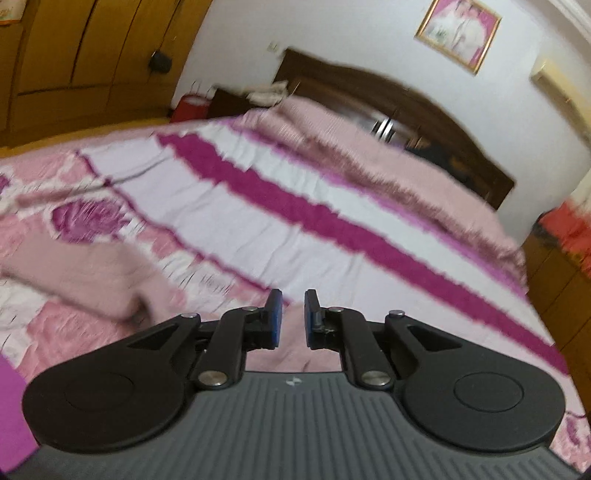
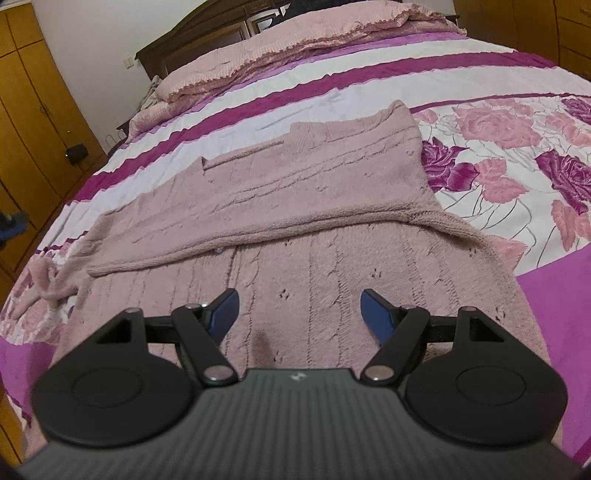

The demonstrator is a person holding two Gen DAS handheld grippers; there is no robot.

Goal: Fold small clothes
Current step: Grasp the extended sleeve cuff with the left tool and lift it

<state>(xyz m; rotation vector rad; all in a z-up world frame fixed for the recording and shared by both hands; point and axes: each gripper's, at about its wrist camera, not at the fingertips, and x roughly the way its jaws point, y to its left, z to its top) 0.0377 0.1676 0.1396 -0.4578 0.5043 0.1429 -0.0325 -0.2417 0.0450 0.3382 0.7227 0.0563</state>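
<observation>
A dusty-pink knitted sweater [image 2: 295, 192] lies flat on the bed, one part folded across its upper half, a sleeve bunched at the left [image 2: 48, 284]. My right gripper [image 2: 299, 314] is open and empty, hovering just above the sweater's lower body. In the blurred left wrist view, part of the sweater [image 1: 85, 273] lies at the left and pink knit shows under the fingers. My left gripper [image 1: 293, 317] has its jaws close together with a narrow gap; I cannot tell whether cloth is pinched.
The bed [image 2: 498, 147] has a floral and magenta-striped cover, with pink pillows [image 2: 295, 48] at a dark wooden headboard [image 1: 406, 107]. Wooden wardrobes [image 2: 33, 110] stand beside the bed. A framed picture [image 1: 458, 33] hangs on the wall.
</observation>
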